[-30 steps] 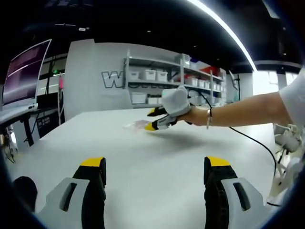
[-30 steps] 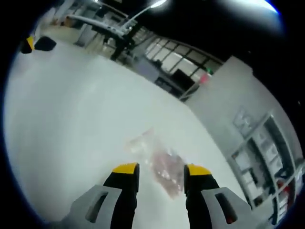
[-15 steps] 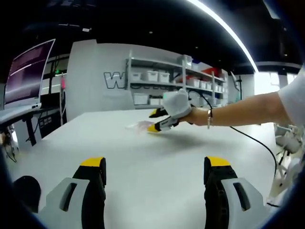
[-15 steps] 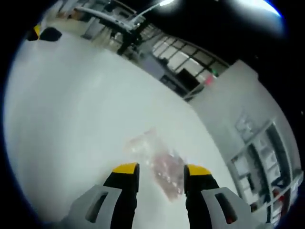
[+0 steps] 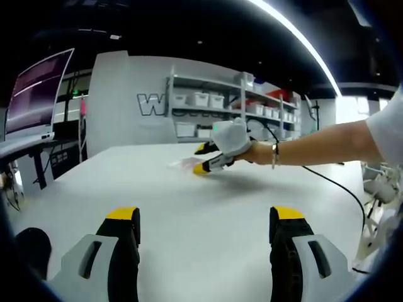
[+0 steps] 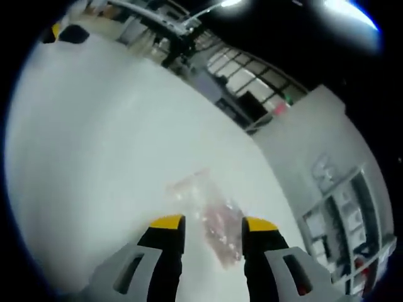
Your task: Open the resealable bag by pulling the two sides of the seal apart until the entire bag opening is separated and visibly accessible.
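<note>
A clear resealable bag [image 6: 208,217] with pinkish contents lies flat on the white table [image 6: 94,145]. My right gripper [image 6: 206,223] is open, its yellow-tipped jaws on either side of the bag's near end, just over it. In the left gripper view the same bag [image 5: 182,163] is a small clear patch far across the table, with the right gripper [image 5: 203,159] at it, held by a white-gloved hand [image 5: 232,139]. My left gripper [image 5: 204,215] stands open low over the near part of the table [image 5: 201,201], far from the bag, nothing between its jaws.
A person's bare arm [image 5: 315,146] reaches in from the right, a black cable [image 5: 337,187] trailing under it. Shelves with white bins [image 5: 208,113] stand behind the table. A monitor [image 5: 34,94] sits at the left. The left gripper's tips [image 6: 60,33] show at the table's far corner.
The right gripper view has tilted slightly; the bag stays between its jaws. In the left gripper view the gloved hand and right gripper have barely shifted. The left gripper holds still.
</note>
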`<control>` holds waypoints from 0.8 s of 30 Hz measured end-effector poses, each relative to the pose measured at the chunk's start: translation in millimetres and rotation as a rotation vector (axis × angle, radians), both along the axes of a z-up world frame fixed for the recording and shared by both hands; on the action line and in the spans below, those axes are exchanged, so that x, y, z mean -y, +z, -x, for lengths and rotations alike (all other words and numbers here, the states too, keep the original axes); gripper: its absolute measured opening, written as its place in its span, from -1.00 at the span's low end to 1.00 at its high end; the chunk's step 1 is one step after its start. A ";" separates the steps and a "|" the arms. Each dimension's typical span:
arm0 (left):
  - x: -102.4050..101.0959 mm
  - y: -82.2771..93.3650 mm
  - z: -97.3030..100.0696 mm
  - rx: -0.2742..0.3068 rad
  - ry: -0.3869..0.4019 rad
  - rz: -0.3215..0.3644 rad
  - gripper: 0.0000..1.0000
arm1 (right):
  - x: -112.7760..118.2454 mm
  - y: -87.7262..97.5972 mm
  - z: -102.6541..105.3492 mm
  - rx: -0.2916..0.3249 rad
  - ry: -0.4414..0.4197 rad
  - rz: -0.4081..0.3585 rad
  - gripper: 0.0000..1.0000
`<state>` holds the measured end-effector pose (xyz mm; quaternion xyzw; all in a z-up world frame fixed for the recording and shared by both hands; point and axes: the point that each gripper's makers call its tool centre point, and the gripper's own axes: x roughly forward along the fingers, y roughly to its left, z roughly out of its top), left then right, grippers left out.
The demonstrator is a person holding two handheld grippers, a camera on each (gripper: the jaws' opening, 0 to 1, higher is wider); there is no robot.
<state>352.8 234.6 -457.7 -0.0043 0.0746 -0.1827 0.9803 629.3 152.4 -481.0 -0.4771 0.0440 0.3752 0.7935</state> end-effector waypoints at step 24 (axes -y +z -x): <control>-6.5 -2.4 2.5 -0.001 0.012 0.010 0.66 | -20.7 -9.3 0.4 -0.087 0.050 -0.078 -0.62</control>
